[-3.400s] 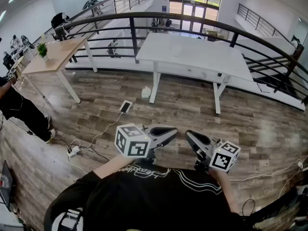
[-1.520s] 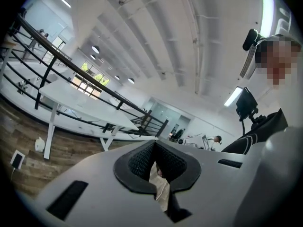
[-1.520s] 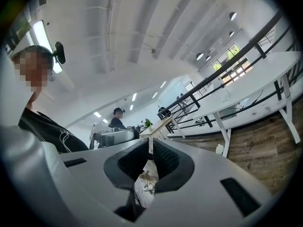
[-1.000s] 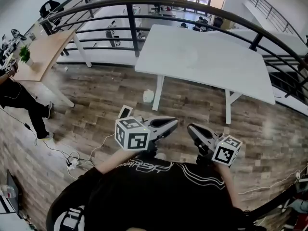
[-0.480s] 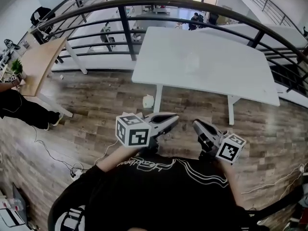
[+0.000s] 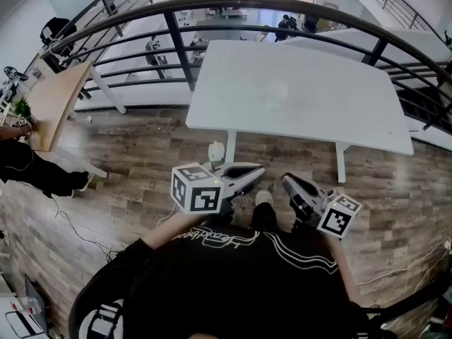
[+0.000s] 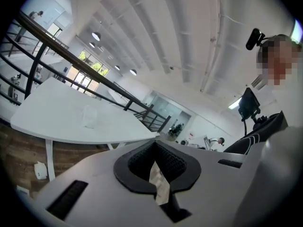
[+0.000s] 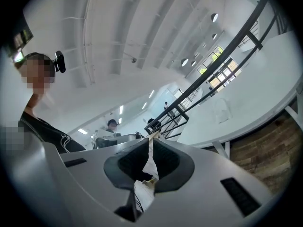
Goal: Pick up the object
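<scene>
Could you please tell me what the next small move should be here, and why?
Probably step closer to the white table and carry one gripper out toward the clear cup-like object on it. Both the left gripper and the right gripper are shut and empty close to the person's torso, short of the table's edge, so nothing is within reach yet.

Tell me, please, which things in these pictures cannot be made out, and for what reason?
Head view: the clear object on the white table is too faint and small to identify.
Head view: the white thing on the floor beside the table leg is too small to name.
Head view: the bystander is cut off by the left edge.
</scene>
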`<state>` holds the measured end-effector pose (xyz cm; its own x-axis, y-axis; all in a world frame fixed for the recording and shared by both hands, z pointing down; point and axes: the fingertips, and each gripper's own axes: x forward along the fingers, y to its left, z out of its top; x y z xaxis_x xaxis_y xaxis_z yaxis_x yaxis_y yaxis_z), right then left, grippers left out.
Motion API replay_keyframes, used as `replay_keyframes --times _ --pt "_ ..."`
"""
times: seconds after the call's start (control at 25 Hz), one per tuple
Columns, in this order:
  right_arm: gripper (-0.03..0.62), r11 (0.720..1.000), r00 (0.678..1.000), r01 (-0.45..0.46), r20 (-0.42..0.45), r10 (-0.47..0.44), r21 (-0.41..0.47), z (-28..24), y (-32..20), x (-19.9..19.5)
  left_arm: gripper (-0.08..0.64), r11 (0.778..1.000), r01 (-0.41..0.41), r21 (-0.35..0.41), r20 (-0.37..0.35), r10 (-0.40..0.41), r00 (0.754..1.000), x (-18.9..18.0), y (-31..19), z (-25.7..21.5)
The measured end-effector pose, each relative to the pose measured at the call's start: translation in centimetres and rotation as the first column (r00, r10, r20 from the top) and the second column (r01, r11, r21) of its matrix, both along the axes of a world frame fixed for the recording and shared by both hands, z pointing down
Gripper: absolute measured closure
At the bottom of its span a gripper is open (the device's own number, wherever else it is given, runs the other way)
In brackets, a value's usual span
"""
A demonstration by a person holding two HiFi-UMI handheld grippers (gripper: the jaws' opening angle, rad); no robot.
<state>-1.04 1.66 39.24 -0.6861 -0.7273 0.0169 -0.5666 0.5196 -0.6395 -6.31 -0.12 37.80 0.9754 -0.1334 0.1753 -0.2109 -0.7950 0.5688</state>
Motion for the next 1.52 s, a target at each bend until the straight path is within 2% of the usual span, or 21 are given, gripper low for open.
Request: replay_keyframes --times 0.12,0.36,0.56,0.68,0.92,1.12,1.28,1.52 --pt "0.561 1.000 1.000 0.017 0.008 -0.017 -0.014 1.5 -3.2 1.0 0.554 1.000 0.018 -0.020 0.017 -0.018 1.000 1.0 -3.1 1.6" --pt "0.561 0.998 0.999 0.050 0.016 -0.049 -0.046 -0.2 -8.3 4.1 0.554 0.997 0.049 -0.062 0.048 -0.046 0.998 4.2 -7.8 0.5" --pt "0.561 0.995 0.997 0.075 0.021 -0.074 -0.067 1.0 -15.1 7.0 0.554 0.989 0.081 -0.120 0.086 -0.071 0.994 7.2 -14.2 2.5" --pt "0.561 0.994 0.997 0.080 0.017 -0.079 -0.075 1.4 -18.7 9.3 0.554 0.983 0.098 -0.155 0.071 -0.088 0.994 9.3 -18.2 2.7" --pt "0.561 0.990 0.994 0.108 0.002 -0.108 -0.086 1.6 -24.9 13.6 0.554 0.976 0.143 -0.164 0.075 -0.132 0.988 13.2 -24.9 2.8" --pt "0.561 0.983 0.987 0.163 -0.001 -0.163 -0.080 1.9 -27.7 15.1 0.554 0.971 0.182 -0.157 0.076 -0.171 0.982 15.0 -27.4 2.9" --pt "0.561 0.979 0.981 0.192 -0.007 -0.193 -0.074 1.9 -29.2 14.5 0.554 0.965 0.213 -0.152 0.081 -0.202 0.976 14.3 -28.8 3.1" --pt "0.561 0.973 0.977 0.211 -0.007 -0.213 -0.090 2.4 -29.7 13.8 0.554 0.961 0.214 -0.176 0.081 -0.203 0.976 13.6 -29.3 3.6"
